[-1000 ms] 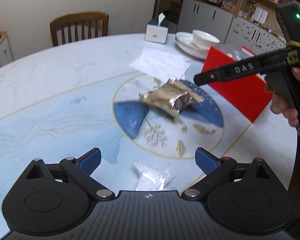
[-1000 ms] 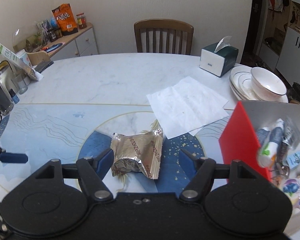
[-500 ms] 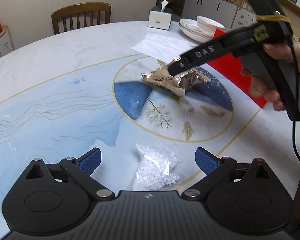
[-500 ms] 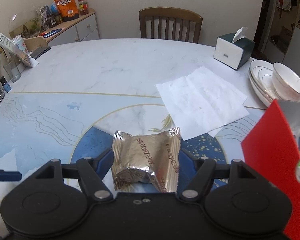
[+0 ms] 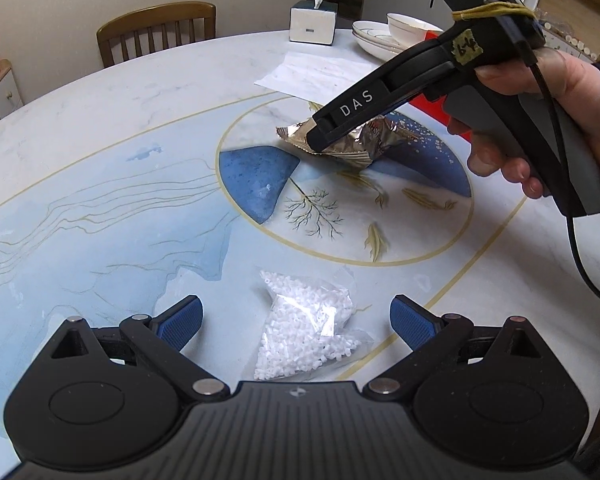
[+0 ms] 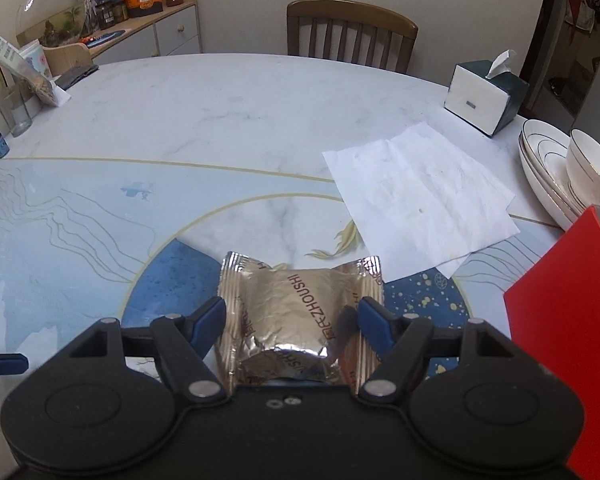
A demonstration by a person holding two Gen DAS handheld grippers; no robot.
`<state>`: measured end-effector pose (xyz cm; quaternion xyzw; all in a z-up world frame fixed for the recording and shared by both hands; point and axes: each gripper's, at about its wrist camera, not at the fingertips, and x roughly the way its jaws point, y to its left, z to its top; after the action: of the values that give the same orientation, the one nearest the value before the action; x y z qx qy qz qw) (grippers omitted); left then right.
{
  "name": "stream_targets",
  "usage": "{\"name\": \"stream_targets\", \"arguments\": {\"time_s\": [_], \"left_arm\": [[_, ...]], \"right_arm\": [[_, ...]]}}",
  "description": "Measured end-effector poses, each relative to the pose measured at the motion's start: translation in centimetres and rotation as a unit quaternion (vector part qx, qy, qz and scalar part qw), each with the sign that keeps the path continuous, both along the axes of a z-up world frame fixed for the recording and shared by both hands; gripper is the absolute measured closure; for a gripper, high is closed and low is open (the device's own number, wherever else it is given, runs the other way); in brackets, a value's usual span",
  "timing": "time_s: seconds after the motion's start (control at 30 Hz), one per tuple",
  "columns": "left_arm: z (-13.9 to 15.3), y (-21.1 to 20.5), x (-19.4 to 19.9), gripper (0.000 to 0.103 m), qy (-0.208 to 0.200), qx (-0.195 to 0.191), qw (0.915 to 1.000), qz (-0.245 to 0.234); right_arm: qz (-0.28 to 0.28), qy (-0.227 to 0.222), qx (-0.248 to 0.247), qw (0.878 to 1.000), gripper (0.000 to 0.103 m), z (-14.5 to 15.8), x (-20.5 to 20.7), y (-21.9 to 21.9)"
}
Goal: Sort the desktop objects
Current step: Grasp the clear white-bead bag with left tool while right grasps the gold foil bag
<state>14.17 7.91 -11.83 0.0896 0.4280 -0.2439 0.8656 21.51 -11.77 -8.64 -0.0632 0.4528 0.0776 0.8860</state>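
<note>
A crinkled silver foil snack packet (image 6: 296, 304) lies on the round marble table (image 6: 220, 112), over its blue centre pattern. My right gripper (image 6: 292, 316) straddles the packet, a blue pad at each side edge; its jaws are opening and do not squeeze it. In the left wrist view a hand holds that gripper, and its black finger (image 5: 360, 100) slants down onto the foil packet (image 5: 364, 144). A clear bag of white beads (image 5: 308, 320) lies flat on the table between the wide-apart pads of my left gripper (image 5: 296, 316), which is open and not touching it.
A red box (image 6: 568, 320) stands just right of the packet. Behind it are stacked white plates with a bowl (image 6: 556, 176), a sheet of white paper (image 6: 416, 196) and a tissue box (image 6: 484, 96). A wooden chair (image 6: 352, 28) stands at the far edge.
The right gripper came down and forward, so the foil packet now sits between its pads. The left gripper sank toward the bead bag, which now shows fully between its fingers.
</note>
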Motion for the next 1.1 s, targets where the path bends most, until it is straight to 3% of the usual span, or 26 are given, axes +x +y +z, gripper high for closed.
{"name": "stream_targets", "arguments": {"time_s": [0.27, 0.43, 0.6, 0.9, 1.0, 1.1], "left_arm": [[-0.4, -0.1, -0.1, 0.005, 0.0, 0.005, 1.0, -0.001], [-0.4, -0.1, -0.3, 0.019, -0.005, 0.009, 0.9999, 0.0], [-0.3, -0.1, -0.3, 0.029, -0.011, 0.012, 0.9999, -0.001], [-0.2, -0.4, -0.3, 0.051, -0.016, 0.019, 0.9997, -0.001], [-0.1, -0.6, -0.2, 0.055, -0.015, 0.019, 0.9997, 0.0], [-0.1, -0.8, -0.1, 0.056, -0.014, 0.023, 0.9996, 0.0]], "right_arm": [[0.003, 0.002, -0.009, 1.0, 0.021, -0.8, 0.7, -0.2], [0.002, 0.001, -0.014, 1.0, 0.019, -1.0, 0.7, -0.2], [-0.008, 0.029, 0.018, 0.999, 0.015, -1.8, 0.9, -0.9], [-0.011, 0.021, 0.016, 1.0, 0.018, -1.4, 0.2, -1.0], [-0.005, 0.018, 0.019, 1.0, 0.023, -0.9, -0.2, -1.0], [0.013, 0.031, 0.032, 0.999, 0.046, -0.7, -0.5, -0.8]]}}
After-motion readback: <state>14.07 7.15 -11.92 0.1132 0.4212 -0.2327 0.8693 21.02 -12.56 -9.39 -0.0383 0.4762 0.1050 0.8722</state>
